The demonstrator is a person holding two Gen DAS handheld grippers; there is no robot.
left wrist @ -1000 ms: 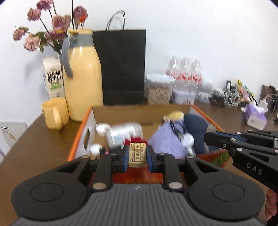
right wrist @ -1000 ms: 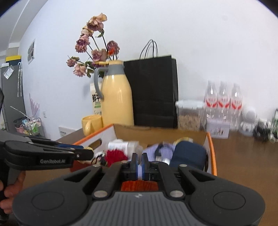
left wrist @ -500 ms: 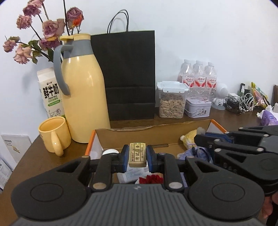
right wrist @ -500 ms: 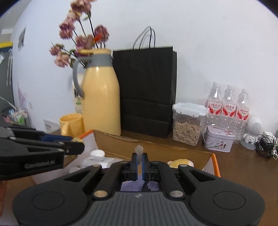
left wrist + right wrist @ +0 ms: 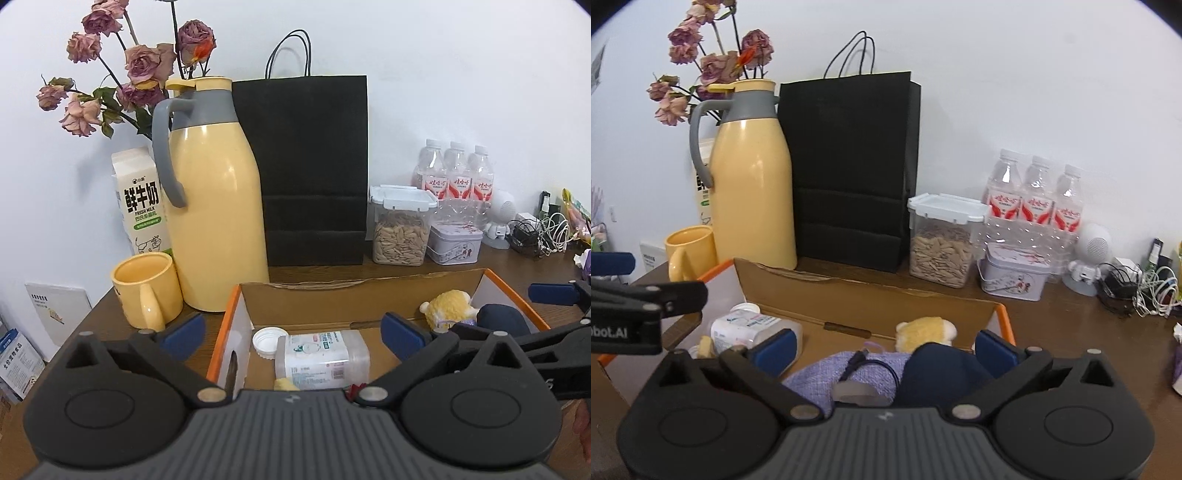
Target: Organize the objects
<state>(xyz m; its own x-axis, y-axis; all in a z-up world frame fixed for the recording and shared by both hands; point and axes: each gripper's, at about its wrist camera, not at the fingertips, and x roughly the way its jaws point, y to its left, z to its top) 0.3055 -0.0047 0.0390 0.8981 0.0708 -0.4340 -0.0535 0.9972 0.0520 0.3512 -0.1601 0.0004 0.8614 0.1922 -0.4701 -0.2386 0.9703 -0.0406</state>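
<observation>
Both grippers hover over an orange-rimmed cardboard box (image 5: 229, 306). The jaws of my left gripper (image 5: 291, 332) are opening, wide apart, with nothing between the blue pads. Below it lie a clear white-capped bottle (image 5: 321, 354) and a small yellow piece (image 5: 285, 384) at the frame's lower edge. The jaws of my right gripper (image 5: 884, 347) are opening too and hold nothing. Under it a purple cloth (image 5: 816, 374) carries a black cable (image 5: 873, 365) and a small grey piece (image 5: 855, 392), beside a dark blue bundle (image 5: 934, 369) and a yellow plush toy (image 5: 923, 332).
Behind the box stand a yellow thermos jug (image 5: 214, 206), a yellow mug (image 5: 146, 290), a milk carton (image 5: 138, 199), a black paper bag (image 5: 314, 170), a seed jar (image 5: 400, 229), a tin (image 5: 456, 243) and water bottles (image 5: 456, 173). Tangled cables (image 5: 1137, 288) lie at the right.
Both grippers were shut, the left on a small yellow block, the right on a small pale piece. Both now stand wide open and empty, having moved over the box.
</observation>
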